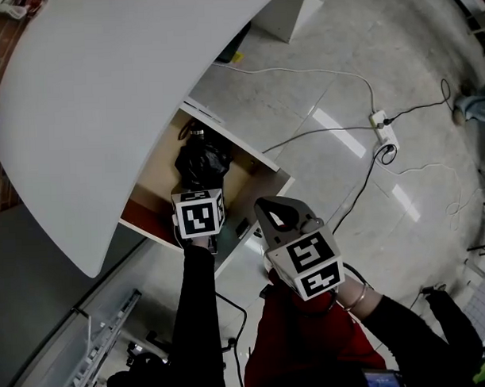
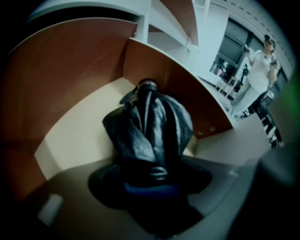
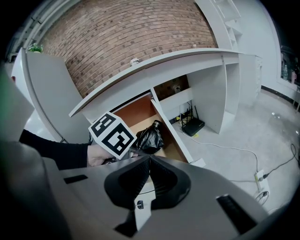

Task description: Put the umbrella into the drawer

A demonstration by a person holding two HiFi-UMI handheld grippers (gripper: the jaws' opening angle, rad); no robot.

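The umbrella is black cloth, crinkled and slightly glossy. The drawer has smooth red-brown wood-look walls and a pale matt bottom. The table top is smooth matt white. The floor is polished and shiny, and the far brick wall is rough.

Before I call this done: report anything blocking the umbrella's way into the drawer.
Nothing visible does. The umbrella already lies on the floor of the open drawer, with the left gripper right above it.
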